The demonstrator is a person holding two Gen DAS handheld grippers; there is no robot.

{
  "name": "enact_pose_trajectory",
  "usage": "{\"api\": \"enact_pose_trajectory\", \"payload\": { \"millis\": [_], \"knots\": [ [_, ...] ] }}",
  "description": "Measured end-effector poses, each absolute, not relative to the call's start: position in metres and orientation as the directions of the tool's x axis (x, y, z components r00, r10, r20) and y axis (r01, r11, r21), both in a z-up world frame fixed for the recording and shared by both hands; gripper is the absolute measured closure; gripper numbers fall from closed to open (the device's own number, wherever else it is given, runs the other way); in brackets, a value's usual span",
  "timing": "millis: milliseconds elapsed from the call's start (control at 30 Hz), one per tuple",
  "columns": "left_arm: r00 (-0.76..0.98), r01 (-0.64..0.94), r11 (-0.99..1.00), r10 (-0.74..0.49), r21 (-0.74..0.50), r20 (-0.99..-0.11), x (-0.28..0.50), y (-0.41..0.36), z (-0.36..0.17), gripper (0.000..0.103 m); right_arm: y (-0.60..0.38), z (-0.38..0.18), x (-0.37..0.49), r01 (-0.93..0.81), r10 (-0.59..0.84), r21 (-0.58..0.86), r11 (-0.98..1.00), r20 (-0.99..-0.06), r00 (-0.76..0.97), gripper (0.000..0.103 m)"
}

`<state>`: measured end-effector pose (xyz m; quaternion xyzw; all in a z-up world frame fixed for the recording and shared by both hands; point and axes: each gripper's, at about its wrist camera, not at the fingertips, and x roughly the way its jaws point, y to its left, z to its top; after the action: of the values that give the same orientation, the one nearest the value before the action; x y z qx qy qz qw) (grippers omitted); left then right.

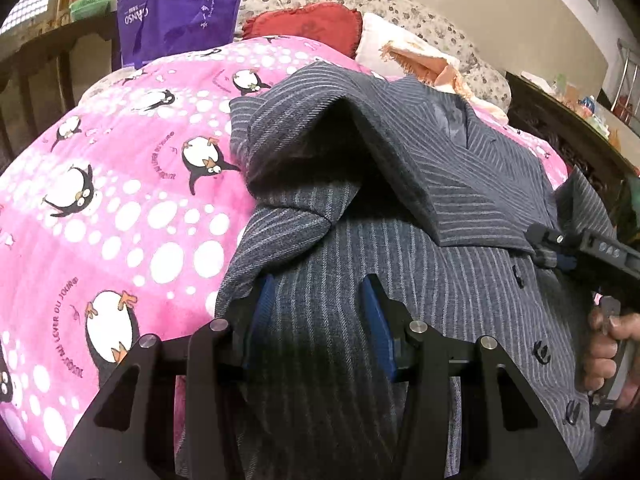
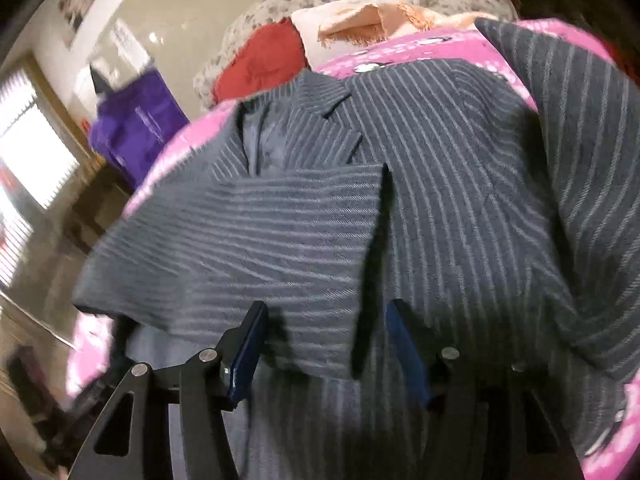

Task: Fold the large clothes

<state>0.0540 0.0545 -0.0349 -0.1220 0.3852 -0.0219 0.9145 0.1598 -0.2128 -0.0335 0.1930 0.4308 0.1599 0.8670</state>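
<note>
the jacket point(image 1: 460, 184) lies on the blanket point(image 1: 120, 200); behind the blanket sit a cushion point(image 1: 304, 26) and a bag point(image 1: 176, 4).

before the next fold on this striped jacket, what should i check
1. Striped jacket lies on the pink penguin blanket: ok.
2. Left sleeve folded across the front: ok.
3. Left gripper jaws apart, clear of cloth: cannot tell.
4. Right gripper has just been closing; pads gripping fabric: cannot tell.
5. Right sleeve folded in: not ok, still out to the side.
</note>
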Motion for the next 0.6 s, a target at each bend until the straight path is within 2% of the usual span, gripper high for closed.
{"api": "enact_pose_trajectory", "payload": {
  "millis": [33, 67, 100, 167, 367, 600],
  "knots": [
    [0.702, -0.054, 0.967, -0.140, -0.249, -0.698, 0.053, 0.057, -0.036, 0.058, -0.212, -0.035, 0.162, -0.151, 0.510, 0.525, 0.838, -0.651, 0.562, 0.057],
    [0.703, -0.053, 0.965, -0.147, -0.257, -0.696, 0.053, 0.057, -0.036, 0.058, -0.212, -0.036, 0.164, -0.172, 0.537, 0.542, 0.822, -0.642, 0.547, 0.077],
    [0.703, -0.053, 0.964, -0.149, -0.261, -0.695, 0.050, 0.063, -0.036, 0.058, -0.209, -0.038, 0.166, -0.182, 0.540, 0.534, 0.826, -0.654, 0.531, 0.091],
    [0.701, -0.053, 0.963, -0.152, -0.263, -0.696, 0.050, 0.067, -0.037, 0.058, -0.215, -0.039, 0.167, -0.163, 0.508, 0.513, 0.843, -0.660, 0.554, 0.093],
    [0.699, -0.053, 0.965, -0.146, -0.255, -0.700, 0.051, 0.065, -0.037, 0.058, -0.260, -0.018, 0.168, -0.032, 0.178, 0.197, 0.980, -0.792, 0.584, 0.095],
    [0.694, -0.056, 0.969, -0.137, -0.243, -0.707, 0.054, 0.065, -0.036, 0.058, -0.264, -0.019, 0.173, -0.111, 0.089, 0.035, 0.993, -0.841, 0.534, 0.096]
  ]
}}
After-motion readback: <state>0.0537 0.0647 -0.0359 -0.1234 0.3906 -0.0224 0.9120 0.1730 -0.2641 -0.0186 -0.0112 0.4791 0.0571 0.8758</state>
